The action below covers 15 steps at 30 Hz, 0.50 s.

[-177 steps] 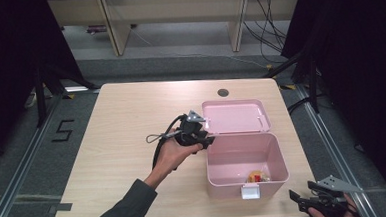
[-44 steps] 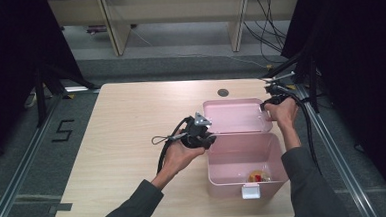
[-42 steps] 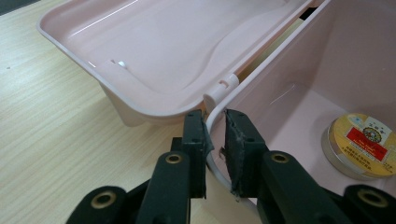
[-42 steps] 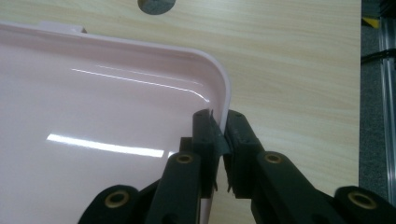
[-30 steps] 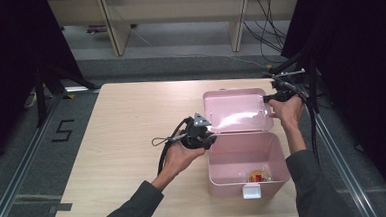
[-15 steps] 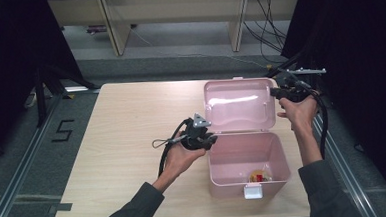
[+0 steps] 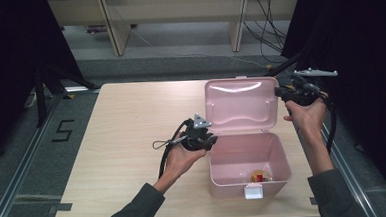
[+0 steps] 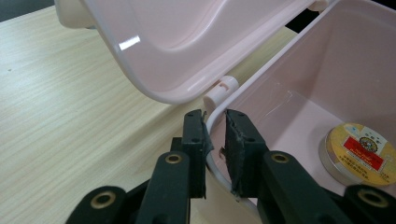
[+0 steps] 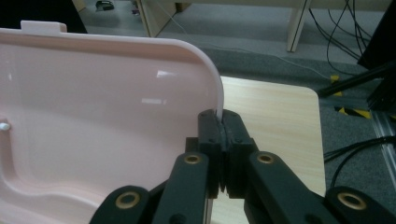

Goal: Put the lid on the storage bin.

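We pinch lid (image 9: 107, 126) edge with right gripper (image 9: 219, 122), jaws pressed tight on rim near its far right corner. We clamp left gripper (image 8: 215, 122) on box (image 7: 249, 160) wall at left rear corner, by hinge (image 8: 221, 90), steadying it. Lid stands raised, roughly upright over box rear on table (image 7: 126, 122). Round tin (image 8: 357, 151) lies on box floor. Our judgement: closing about half done; left is swinging lid down onto box and seating latch (image 7: 253, 191).
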### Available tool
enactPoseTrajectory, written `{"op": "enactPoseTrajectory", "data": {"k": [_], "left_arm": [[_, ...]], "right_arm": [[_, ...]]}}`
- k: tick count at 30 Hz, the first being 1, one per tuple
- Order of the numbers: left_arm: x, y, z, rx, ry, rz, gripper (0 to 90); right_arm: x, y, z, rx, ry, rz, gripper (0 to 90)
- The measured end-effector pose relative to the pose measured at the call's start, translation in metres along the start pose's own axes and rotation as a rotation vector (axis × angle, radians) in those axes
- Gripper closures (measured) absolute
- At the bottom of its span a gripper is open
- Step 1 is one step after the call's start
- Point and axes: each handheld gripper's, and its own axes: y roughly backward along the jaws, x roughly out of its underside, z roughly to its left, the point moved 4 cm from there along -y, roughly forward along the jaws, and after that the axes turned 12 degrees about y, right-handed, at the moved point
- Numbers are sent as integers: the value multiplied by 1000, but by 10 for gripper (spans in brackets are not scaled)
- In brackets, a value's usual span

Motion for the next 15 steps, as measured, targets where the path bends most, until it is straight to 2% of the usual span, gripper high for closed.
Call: {"op": "enactPoseTrajectory", "data": {"k": [1,4,5,9,10,11,12,14,15], "left_arm": [[0,0,0,8,4,-3,778],[0,0,0,6,7,-8,778],[1,0,0,4,5,-8,778],[1,0,0,1,10,-11,777],[1,0,-1,-5,13,-13,777],[1,0,0,-5,12,-13,777],[1,0,0,-6,12,-15,776],[2,0,0,-5,12,-20,776],[2,0,0,-5,14,-23,776]], "right_arm": [[0,2,1,-1,13,-4,887],[1,10,4,-13,2,-11,887],[1,13,2,-10,25,-25,888],[2,24,6,-23,25,-43,888],[3,27,5,-22,50,-46,888],[4,29,6,-26,42,-51,888],[5,32,6,-29,55,-58,888],[7,37,8,-30,42,-69,887],[8,40,8,-28,59,-79,888]]}}
